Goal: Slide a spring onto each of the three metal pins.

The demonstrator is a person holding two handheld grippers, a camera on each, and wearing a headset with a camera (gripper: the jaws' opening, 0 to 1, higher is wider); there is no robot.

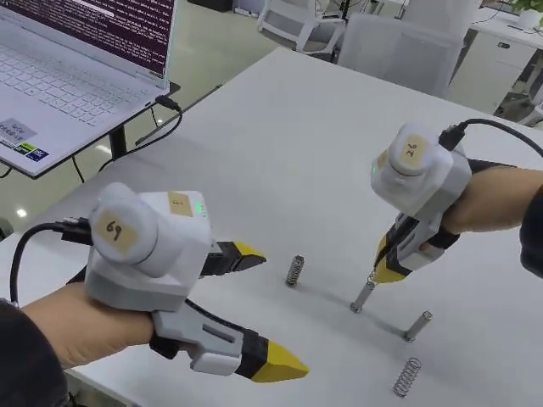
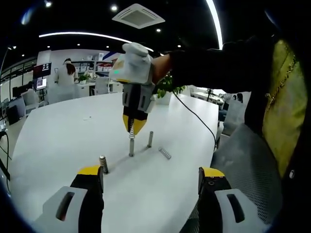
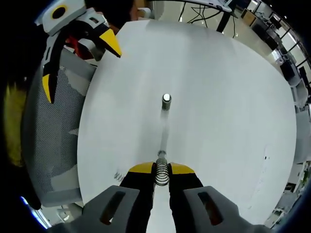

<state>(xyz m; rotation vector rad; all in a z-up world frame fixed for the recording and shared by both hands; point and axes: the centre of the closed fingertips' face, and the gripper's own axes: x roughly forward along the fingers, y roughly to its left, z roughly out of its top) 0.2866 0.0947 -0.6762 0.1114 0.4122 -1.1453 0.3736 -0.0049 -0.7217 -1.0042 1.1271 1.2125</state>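
Observation:
Three short metal pins stand on the white table (image 1: pixel 280 153). The left pin (image 1: pixel 293 271) (image 2: pixel 103 164) (image 3: pixel 166 101) wears a spring. Over the middle pin (image 1: pixel 362 297) (image 2: pixel 131 147) my right gripper (image 1: pixel 386 270) (image 2: pixel 132 127) (image 3: pixel 162 169) points down, shut on a spring (image 3: pixel 161 174) whose lower end meets the pin's top. The right pin (image 1: pixel 417 326) (image 2: pixel 150 139) is bare. Another spring (image 1: pixel 407 377) (image 2: pixel 165 153) lies flat near the table's front edge. My left gripper (image 1: pixel 265 309) (image 2: pixel 150 174) hovers open left of the pins, holding nothing.
An open laptop (image 1: pixel 68 59) sits on a stand at the far left, with cables (image 1: pixel 161 127) hanging by the table edge. Office chairs (image 1: pixel 399 42) stand beyond the table's far side. A mesh chair (image 2: pixel 243 160) is close to the near edge.

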